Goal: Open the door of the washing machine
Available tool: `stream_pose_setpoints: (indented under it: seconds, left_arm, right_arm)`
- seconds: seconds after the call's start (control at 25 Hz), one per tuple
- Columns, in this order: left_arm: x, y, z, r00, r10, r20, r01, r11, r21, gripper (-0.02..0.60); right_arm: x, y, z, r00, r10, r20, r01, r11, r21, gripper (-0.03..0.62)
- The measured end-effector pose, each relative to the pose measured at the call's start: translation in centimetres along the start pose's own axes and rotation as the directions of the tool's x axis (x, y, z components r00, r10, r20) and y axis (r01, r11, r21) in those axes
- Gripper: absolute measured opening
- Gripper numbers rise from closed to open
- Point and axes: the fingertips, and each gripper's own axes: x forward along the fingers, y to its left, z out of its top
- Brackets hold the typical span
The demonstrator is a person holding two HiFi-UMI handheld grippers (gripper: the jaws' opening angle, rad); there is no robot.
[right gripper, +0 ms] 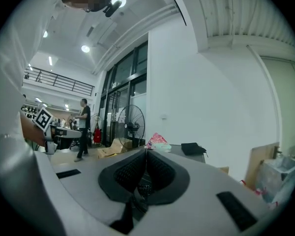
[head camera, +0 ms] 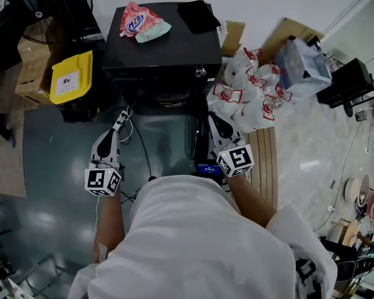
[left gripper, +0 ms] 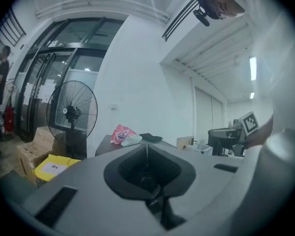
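A yellow-lidded bin [head camera: 70, 75] sits at far left. Next, the left gripper [head camera: 120, 123] hangs just before the washing machine [head camera: 162, 45], fingers pressed together on nothing. The machine stands straight ahead against the wall, its door [head camera: 168, 97] low on the front, barely seen from above. The right gripper [head camera: 214, 124] is likewise closed and empty. The door is probably rigid, hinged and latched: hook its rim and pull steadily. No handle can be made out.
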Motion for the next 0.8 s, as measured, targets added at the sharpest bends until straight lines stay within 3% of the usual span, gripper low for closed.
stream_pose_setpoints:
  seconds: [0.52, 0.8]
  left_arm:
    - [-1.0, 0.2, -1.3, 0.999, 0.012, -0.042, -0.013, 1.0, -0.017, 0.018]
    - [-0.5, 0.0, -0.5, 1.0, 0.001, -0.022, -0.002, 1.0, -0.028, 0.018]
  right_arm:
    - [0.0, 0.5, -1.0, 1.0, 0.01, -0.017, -0.009, 1.0, 0.019, 0.032]
    - [0.0, 0.5, -0.9, 1.0, -0.003, -0.026, 0.004, 1.0, 0.014, 0.032]
